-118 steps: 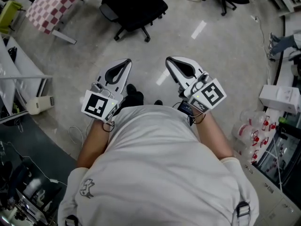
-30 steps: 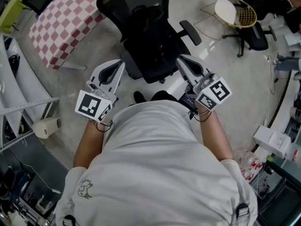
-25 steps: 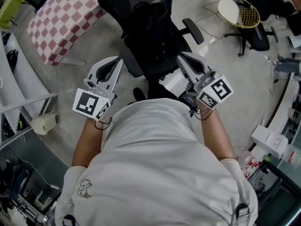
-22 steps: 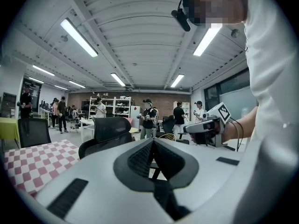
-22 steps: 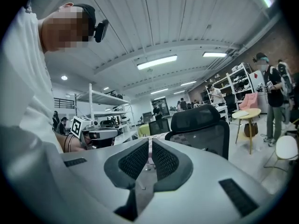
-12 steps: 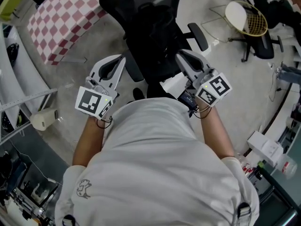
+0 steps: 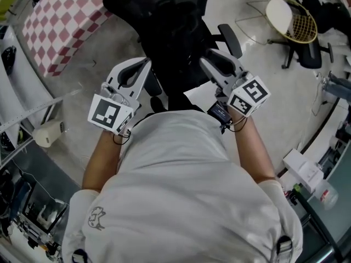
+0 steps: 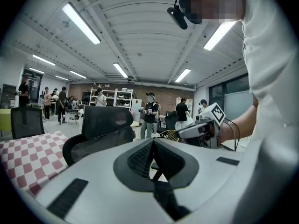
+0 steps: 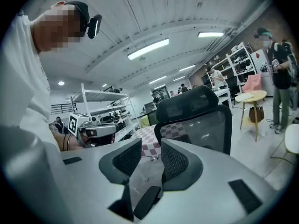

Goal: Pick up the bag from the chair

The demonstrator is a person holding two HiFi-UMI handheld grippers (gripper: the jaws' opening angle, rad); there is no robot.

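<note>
Bag (image 7: 176,19): dark mass on the seat of the black office chair (image 7: 228,36). Its outline merges with the seat, so its long axis and heading cannot be told. Left gripper (image 7: 145,62): jaws together, empty. Right gripper (image 7: 207,57): jaws narrowly apart, just been opening, nothing between.

grippers 2: left gripper (image 7: 143,64), right gripper (image 7: 205,59) | marker cubes 2: left cube (image 7: 111,114), right cube (image 7: 248,96) | black chairs 2: near chair (image 7: 175,32), far chair (image 7: 308,55) at right | checked table (image 7: 60,21) 1, far left | white box (image 7: 300,170) 1, near right
</note>
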